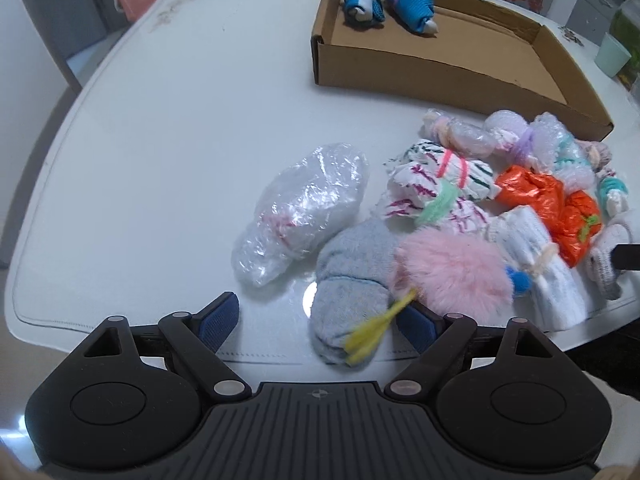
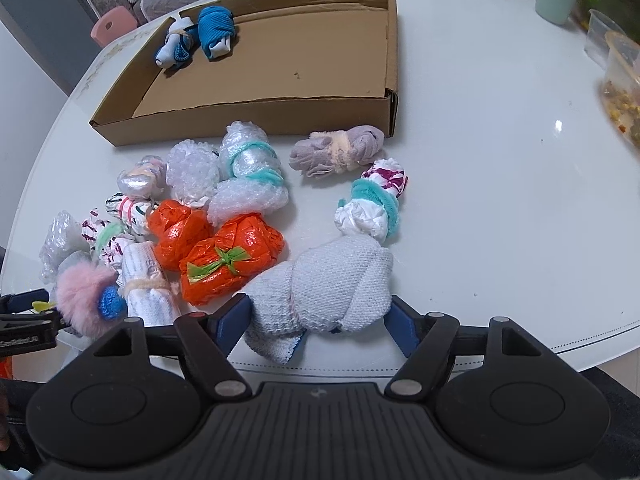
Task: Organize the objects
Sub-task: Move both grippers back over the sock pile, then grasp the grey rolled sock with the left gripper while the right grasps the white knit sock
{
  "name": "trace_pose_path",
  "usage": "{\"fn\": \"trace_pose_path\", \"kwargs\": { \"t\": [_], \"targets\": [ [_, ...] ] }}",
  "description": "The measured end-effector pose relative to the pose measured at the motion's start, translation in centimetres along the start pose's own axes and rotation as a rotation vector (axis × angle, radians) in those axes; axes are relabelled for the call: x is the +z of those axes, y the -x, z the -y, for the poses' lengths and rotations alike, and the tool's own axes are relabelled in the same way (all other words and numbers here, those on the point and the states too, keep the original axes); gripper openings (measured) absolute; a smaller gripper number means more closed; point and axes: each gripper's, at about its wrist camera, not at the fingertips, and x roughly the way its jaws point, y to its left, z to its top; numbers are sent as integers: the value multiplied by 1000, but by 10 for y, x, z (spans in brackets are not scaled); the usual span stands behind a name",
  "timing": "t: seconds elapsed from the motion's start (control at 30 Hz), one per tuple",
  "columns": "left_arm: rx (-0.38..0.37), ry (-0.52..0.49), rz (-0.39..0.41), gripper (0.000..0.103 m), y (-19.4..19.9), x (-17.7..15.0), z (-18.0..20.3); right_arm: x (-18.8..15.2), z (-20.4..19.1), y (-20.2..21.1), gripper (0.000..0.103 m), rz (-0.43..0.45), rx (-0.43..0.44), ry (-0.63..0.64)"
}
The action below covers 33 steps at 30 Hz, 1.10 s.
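On the white table (image 2: 480,160), the right claw (image 2: 316,320) stands wide, its pads flanking a white knit bundle (image 2: 332,280) near the cardboard box (image 2: 280,60). The left claw (image 1: 326,318) gapes too, around a grey bundle (image 1: 352,288). Two blue bundles (image 2: 200,36) lie in the box's far corner.

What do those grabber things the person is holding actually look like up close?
Both tongs look alike: the left tongs and right tongs are matte black plastic with a ribbed centre plate, two round housings, silver pivot pins on the linkage arms, and dark blue textured fingertips. No cables or sleeves show.
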Motion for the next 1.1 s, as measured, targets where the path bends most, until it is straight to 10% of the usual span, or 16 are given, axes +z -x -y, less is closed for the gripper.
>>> {"fn": "trace_pose_path", "kwargs": {
  "t": [0.33, 0.53, 0.73, 1.1],
  "targets": [
    [91, 27, -19, 92, 0, -2, -19, -1, 5, 8, 70, -8, 1, 0],
    [11, -9, 15, 91, 4, -1, -7, -1, 5, 8, 71, -12, 1, -1],
    [-119, 59, 40, 70, 4, 0, -11, -1, 5, 9, 71, -11, -1, 10],
    [-76, -29, 67, 44, 9, -1, -4, -2, 8, 14, 71, -17, 3, 12]
  ]
}}
